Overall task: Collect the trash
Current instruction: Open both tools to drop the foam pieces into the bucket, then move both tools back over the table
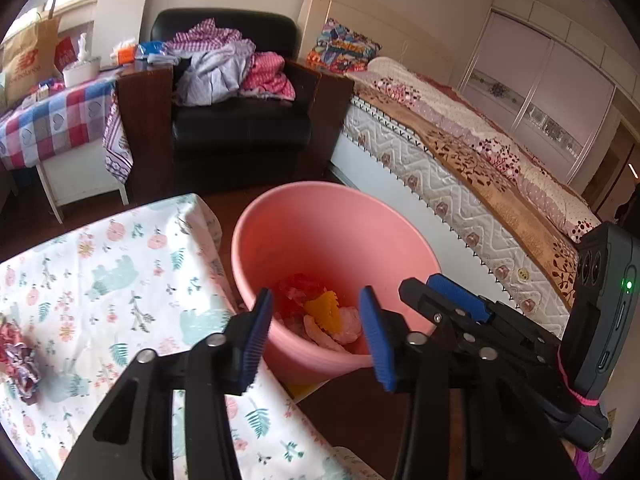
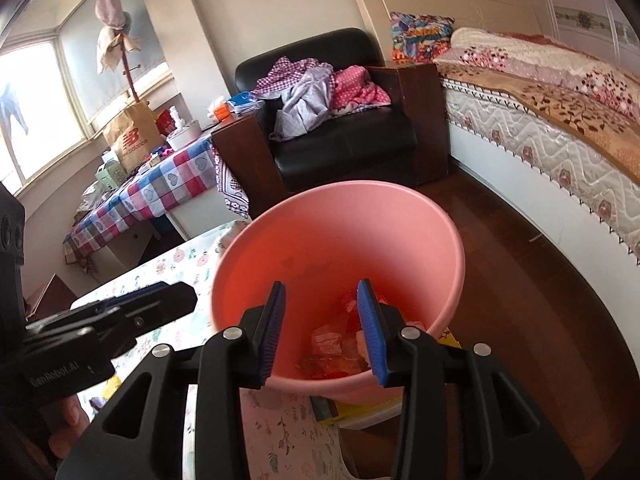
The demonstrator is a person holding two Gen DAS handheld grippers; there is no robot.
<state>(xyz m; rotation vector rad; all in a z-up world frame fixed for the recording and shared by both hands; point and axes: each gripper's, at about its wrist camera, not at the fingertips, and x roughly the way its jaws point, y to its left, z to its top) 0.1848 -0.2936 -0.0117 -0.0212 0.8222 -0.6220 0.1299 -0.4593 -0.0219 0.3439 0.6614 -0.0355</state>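
Note:
A pink bin (image 1: 312, 216) stands on the floor beside the table with the floral cloth (image 1: 120, 280). Crumpled wrappers (image 1: 320, 312), red, orange and pink, lie at its bottom. My left gripper (image 1: 316, 332) is open and empty, over the bin's near rim. My right gripper (image 2: 324, 332) is open and empty, also over the bin (image 2: 340, 224), above the wrappers (image 2: 336, 348). The right gripper shows at the right in the left wrist view (image 1: 460, 300). A crumpled red and purple wrapper (image 1: 18, 360) lies on the cloth at the far left.
A black armchair (image 1: 240, 120) piled with clothes stands behind the bin. A bed (image 1: 460, 152) runs along the right. A table with a checked cloth (image 1: 52, 120) holds bags and boxes at the left. Yellow items (image 2: 368, 408) lie under the bin's edge.

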